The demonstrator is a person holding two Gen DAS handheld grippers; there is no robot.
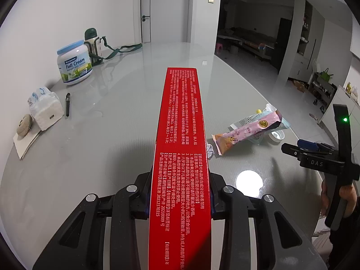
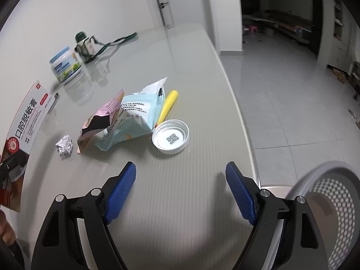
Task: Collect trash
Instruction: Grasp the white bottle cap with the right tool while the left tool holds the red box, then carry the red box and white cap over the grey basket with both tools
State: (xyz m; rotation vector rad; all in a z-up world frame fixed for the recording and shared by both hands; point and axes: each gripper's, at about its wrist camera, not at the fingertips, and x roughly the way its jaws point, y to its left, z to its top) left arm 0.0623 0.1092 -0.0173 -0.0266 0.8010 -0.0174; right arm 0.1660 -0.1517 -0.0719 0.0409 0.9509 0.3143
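— The left gripper (image 1: 181,193) has that long red box (image 1: 182,139) pinched between its jaws, sticking out ahead over the grey table (image 1: 112,157). Where does it go, do you think?

— I'd guess into the mesh basket (image 2: 333,202) just off the near right edge of the table. That looks like the bin for this job.

— And the right gripper (image 2: 181,189)?

— Spread wide, blue pads (image 2: 121,191) apart with nothing between them, hovering over bare table. The heap of rubbish lies just beyond it: a pink wrapper (image 2: 101,123), a pale blue packet (image 2: 135,119) lying partly over it, a yellow stick (image 2: 168,105) poking out behind, and a white lid (image 2: 170,139) lying open side up, touching the packet's corner.

— There's a crumpled paper ball (image 2: 64,146) too, left of the wrapper.

— Yes, apart from the heap. If I were doing it, I'd go for the lid first: come down with one pad on each side of its rim and close squarely, since it's shallow and could skid on that glossy top.

— And the packet?

— Flimsy. Pinch a raised fold, not the flat part. The milk powder tub (image 2: 65,67) and the green bottle (image 2: 84,43) at the far left look like keepers; I'd leave them.
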